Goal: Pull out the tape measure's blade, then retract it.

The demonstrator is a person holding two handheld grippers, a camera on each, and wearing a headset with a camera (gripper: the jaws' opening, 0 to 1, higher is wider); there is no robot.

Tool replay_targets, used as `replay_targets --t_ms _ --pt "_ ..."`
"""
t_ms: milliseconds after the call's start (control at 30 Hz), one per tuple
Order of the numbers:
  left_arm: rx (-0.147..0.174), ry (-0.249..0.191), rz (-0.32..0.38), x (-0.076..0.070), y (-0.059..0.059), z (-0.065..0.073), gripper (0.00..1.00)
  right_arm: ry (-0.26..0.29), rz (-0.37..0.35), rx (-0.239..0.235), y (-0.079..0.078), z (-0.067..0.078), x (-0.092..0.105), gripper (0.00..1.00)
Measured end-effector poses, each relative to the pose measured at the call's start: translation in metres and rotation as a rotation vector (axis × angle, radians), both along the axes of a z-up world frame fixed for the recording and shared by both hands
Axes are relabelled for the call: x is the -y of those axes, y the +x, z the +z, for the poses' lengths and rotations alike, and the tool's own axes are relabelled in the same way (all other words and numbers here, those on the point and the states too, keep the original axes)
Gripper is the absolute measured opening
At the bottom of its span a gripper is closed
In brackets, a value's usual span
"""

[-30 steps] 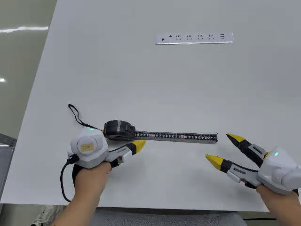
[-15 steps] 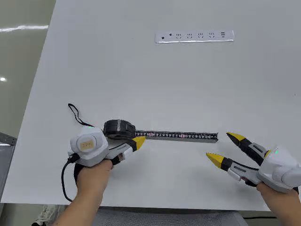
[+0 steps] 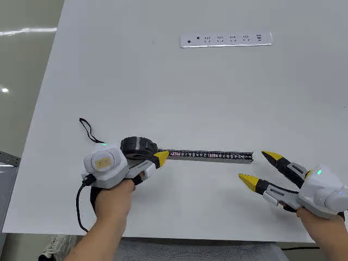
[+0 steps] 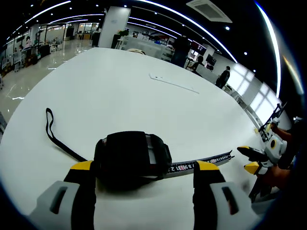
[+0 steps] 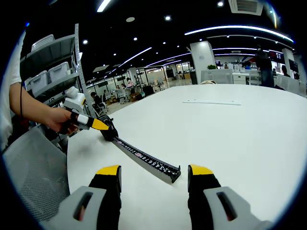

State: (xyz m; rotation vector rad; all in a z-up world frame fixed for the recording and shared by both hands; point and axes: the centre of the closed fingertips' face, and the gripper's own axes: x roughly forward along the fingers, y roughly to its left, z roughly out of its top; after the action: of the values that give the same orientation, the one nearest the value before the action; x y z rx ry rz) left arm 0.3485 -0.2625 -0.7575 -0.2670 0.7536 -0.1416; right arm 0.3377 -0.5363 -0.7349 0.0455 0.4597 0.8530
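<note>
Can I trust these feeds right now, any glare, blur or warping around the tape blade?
Head view: even light, sharp, blade markings tiny, glare confined to floor. Left gripper view: fisheye bends the table edge, case sharp. Right gripper view: blade numbers readable.

Tape blade (image 5: 145,161): printed scale digits, too small to read surely; no other legible text

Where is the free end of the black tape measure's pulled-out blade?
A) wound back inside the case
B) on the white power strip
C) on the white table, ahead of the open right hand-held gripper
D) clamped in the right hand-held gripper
C: the blade's free end lies flat on the white table, apart from the right hand-held gripper, whose jaws stand open.
</note>
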Motion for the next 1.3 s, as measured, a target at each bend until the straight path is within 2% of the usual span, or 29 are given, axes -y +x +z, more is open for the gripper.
replay_targets --t_ms 267,467,967,1300 --pt "-0.004 0.026 0.042 -0.002 0.002 -0.001 0.82 -0.001 0.004 0.002 0.004 0.000 0.001 0.55" --pt "-0.007 0.010 0.086 -0.004 0.004 -0.001 0.81 0.003 0.008 0.004 0.009 0.000 0.000 0.55" --pt "-0.026 0.057 0.137 -0.006 0.006 -0.004 0.81 0.003 0.046 -0.004 0.014 -0.005 -0.006 0.53" --pt "-0.023 0.075 0.179 -0.009 0.007 -0.005 0.79 0.014 0.054 -0.013 0.017 -0.008 -0.007 0.52"
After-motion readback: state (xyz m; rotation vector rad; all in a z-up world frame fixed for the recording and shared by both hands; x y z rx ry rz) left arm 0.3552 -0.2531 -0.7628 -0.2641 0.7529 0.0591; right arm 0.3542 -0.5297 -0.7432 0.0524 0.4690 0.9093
